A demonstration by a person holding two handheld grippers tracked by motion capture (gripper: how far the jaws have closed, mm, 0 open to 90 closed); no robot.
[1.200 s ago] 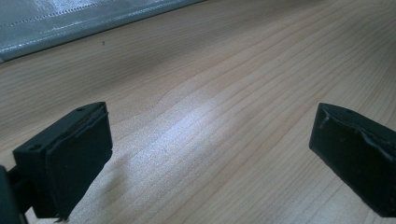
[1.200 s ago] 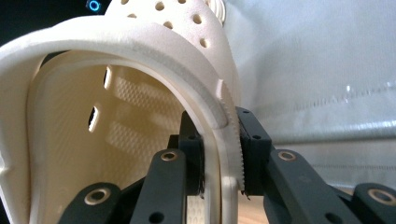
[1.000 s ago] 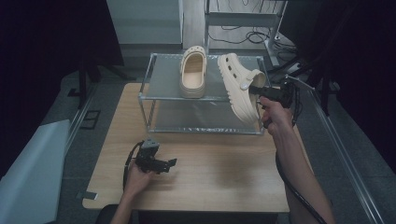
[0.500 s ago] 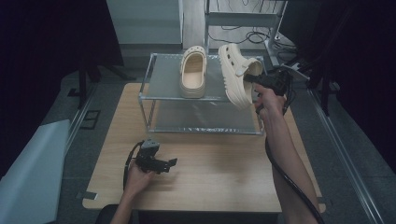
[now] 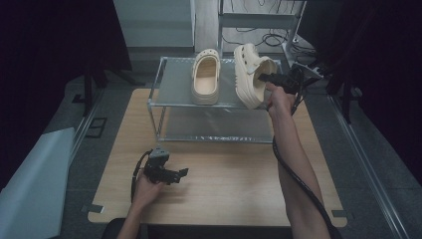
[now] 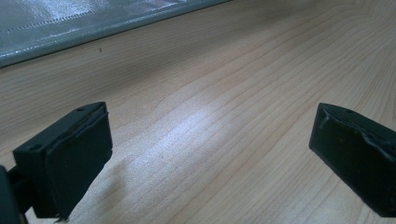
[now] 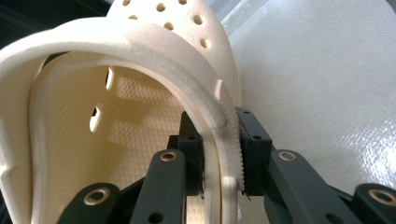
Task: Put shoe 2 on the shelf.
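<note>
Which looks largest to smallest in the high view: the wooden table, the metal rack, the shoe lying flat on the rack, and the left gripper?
1. Wooden table
2. Metal rack
3. Shoe lying flat
4. Left gripper: it sits nearer the camera than the shoe, yet looks smaller.

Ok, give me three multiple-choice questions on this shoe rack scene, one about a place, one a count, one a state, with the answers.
1. Where does the flat-lying clog rest?
A. on the top shelf of the rack
B. on the wooden table
C. on the floor

2. How many clogs are there?
A. one
B. two
C. three

3. How is the right gripper?
A. open above the table
B. shut on nothing
C. shut on the rim of the tilted clog

Answers: 1 A, it lies on the rack's upper shelf. 2 B, one lies flat and one is held. 3 C, in the right gripper view the jaws pinch the clog's wall.
</note>
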